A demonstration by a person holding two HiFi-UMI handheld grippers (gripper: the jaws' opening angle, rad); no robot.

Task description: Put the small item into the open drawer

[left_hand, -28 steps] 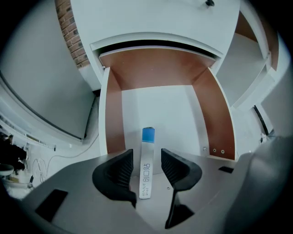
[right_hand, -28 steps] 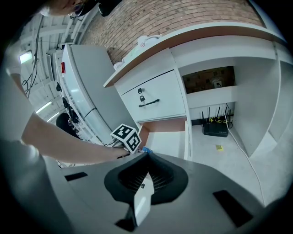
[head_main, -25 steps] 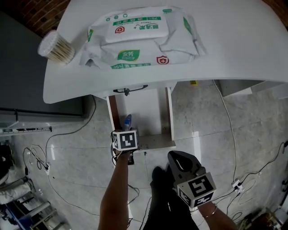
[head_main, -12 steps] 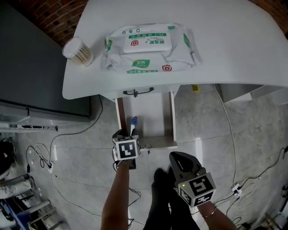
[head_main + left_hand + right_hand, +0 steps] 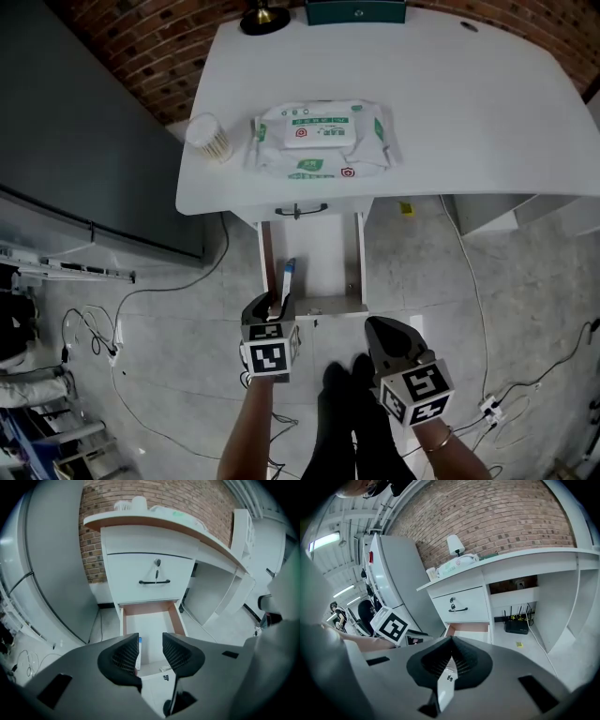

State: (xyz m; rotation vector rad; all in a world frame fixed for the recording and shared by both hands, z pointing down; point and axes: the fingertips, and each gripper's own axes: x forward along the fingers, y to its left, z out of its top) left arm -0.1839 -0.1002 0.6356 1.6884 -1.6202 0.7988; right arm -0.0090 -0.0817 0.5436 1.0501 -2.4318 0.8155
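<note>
The small item (image 5: pixel 287 276), a slim blue and white tube, lies along the left side of the open drawer (image 5: pixel 323 267) under the white desk. My left gripper (image 5: pixel 269 303) hovers just in front of the drawer's front edge. In the left gripper view its jaws (image 5: pixel 151 651) are apart and closing with nothing between them; the small item (image 5: pixel 138 649) shows past the left pad, down in the drawer (image 5: pixel 151 623). My right gripper (image 5: pixel 384 330) hangs lower right of the drawer, shut (image 5: pixel 451 656) and holding nothing.
On the desk top (image 5: pixel 487 112) lie a pack of wet wipes (image 5: pixel 322 138) and a jar of cotton swabs (image 5: pixel 210 137). A shut drawer with a black handle (image 5: pixel 154 581) sits above the open one. Cables (image 5: pixel 89 333) trail on the tiled floor, and a dark cabinet (image 5: pixel 84 159) stands to the left.
My left gripper has drawn back from the drawer toward me, leaving the small item inside. The head view has pulled away, showing more of the desk. The right gripper has barely moved.
</note>
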